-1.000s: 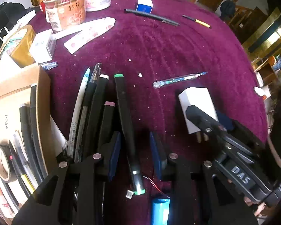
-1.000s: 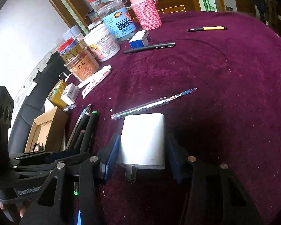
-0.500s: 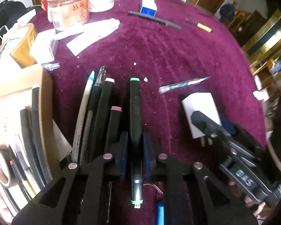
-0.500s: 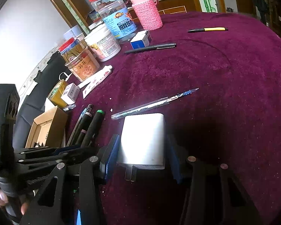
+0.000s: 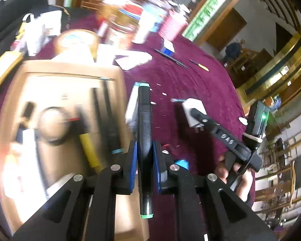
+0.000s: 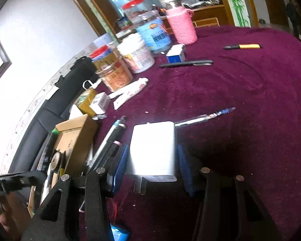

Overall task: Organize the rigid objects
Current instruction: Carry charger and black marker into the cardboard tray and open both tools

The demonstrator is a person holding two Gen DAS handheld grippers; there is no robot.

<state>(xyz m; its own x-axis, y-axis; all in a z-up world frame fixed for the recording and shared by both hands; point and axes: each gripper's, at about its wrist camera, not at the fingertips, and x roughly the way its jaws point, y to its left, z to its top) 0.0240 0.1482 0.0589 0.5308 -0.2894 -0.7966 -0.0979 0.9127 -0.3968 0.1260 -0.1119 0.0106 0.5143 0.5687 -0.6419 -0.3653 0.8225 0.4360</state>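
My left gripper [image 5: 145, 146] is shut on a black marker with green ends [image 5: 144, 116]. It holds the marker in the air, at the right rim of an open cardboard box [image 5: 70, 68]. The box holds a tape roll [image 5: 54, 124], a yellow pen [image 5: 89, 150] and dark pens. My right gripper [image 6: 152, 150] is shut on a white plug charger [image 6: 152, 148], prongs toward the camera, low over the purple cloth. The left wrist view is blurred and shows the charger [image 5: 191, 108] to the right. The right wrist view shows the marker's green tip [image 6: 54, 131] over the box [image 6: 76, 128].
Several pens [image 6: 112, 138] lie beside the box. A clear blue pen [image 6: 204, 117] lies behind the charger, with a black pen [image 6: 186, 63] and a yellow-black pen [image 6: 242, 46] farther back. Jars [image 6: 116, 74], a pink knit-covered bottle [image 6: 183, 28] and small cartons crowd the far left.
My left gripper closed on the green-ended marker, lifted it off the cloth and swung left to the box. My right gripper, still on the charger, rose slightly and turned.
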